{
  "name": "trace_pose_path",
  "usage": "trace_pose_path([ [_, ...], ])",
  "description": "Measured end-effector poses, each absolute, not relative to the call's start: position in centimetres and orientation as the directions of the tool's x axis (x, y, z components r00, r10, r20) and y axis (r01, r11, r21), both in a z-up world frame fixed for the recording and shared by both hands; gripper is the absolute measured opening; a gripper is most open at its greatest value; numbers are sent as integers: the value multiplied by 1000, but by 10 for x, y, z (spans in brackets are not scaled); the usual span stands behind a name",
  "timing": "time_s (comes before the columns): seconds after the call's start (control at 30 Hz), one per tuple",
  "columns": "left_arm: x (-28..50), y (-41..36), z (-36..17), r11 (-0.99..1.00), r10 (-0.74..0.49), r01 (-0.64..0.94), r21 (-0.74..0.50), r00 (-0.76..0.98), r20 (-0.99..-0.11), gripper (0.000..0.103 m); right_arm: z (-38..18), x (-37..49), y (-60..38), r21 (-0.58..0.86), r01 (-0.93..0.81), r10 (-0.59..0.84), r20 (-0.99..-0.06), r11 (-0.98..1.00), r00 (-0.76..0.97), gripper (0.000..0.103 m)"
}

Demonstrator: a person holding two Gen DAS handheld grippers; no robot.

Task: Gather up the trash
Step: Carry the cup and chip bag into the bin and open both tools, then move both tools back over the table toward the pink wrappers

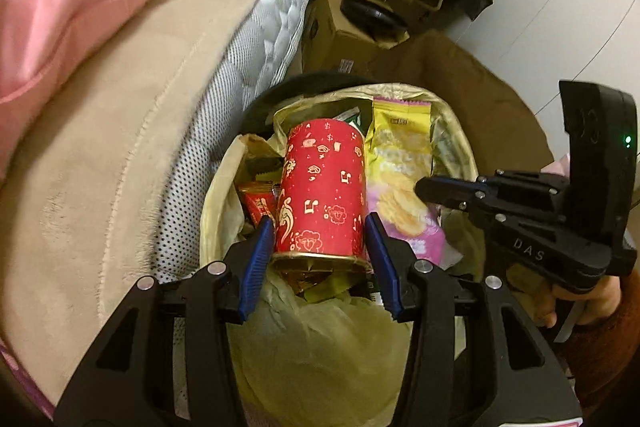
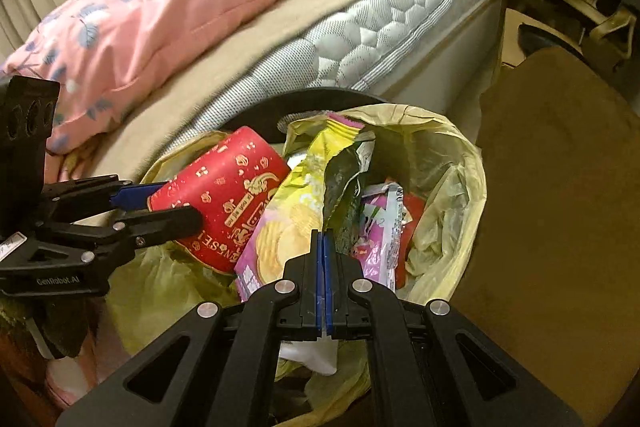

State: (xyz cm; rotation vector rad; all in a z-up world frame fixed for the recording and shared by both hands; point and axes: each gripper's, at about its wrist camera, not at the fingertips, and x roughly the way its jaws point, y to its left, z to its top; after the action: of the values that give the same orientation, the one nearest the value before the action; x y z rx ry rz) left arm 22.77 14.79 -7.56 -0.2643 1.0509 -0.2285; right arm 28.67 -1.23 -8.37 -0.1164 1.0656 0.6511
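My left gripper (image 1: 320, 227) is shut on a red can with gold print (image 1: 324, 187), held over the trash bin lined with a yellow bag (image 1: 216, 203). The can also shows in the right wrist view (image 2: 224, 195), with the left gripper (image 2: 160, 207) clamped on it. A yellow and pink chip bag (image 1: 400, 179) and several wrappers lie in the bin (image 2: 460, 155). My right gripper (image 2: 322, 239) is shut and empty above the chip bag (image 2: 280, 227); it appears at the right of the left wrist view (image 1: 428, 187).
A bed with a grey quilted mattress (image 2: 380, 35), beige sheet and pink quilt (image 2: 160, 11) stands left of the bin. A brown chair seat (image 2: 552, 179) is right of it. Cardboard boxes (image 1: 340, 35) and dark bags are piled behind.
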Motion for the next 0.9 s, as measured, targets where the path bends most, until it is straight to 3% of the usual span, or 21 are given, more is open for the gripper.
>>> trace_pose_path([
  [0.47, 213, 149, -65, 939, -324, 74, -336, 516, -793, 51, -80, 278, -23, 196, -519, 409, -848, 832, 336, 4],
  [0.5, 212, 149, -63, 939, -324, 73, -337, 519, -791, 53, -77, 276, -25, 189, -516, 406, -846, 835, 346, 6],
  [0.57, 209, 149, -57, 942, -314, 68, -330, 530, -787, 56, -71, 273, -29, 177, -512, 401, -838, 841, 370, 25],
  [0.63, 208, 149, -51, 949, -290, 54, -312, 544, -787, 58, -65, 269, -34, 193, -507, 419, -823, 840, 382, 33],
  [0.9, 190, 143, -17, 967, -213, 19, -255, 610, -763, 59, -34, 248, -59, 180, -488, 427, -779, 854, 459, 33],
])
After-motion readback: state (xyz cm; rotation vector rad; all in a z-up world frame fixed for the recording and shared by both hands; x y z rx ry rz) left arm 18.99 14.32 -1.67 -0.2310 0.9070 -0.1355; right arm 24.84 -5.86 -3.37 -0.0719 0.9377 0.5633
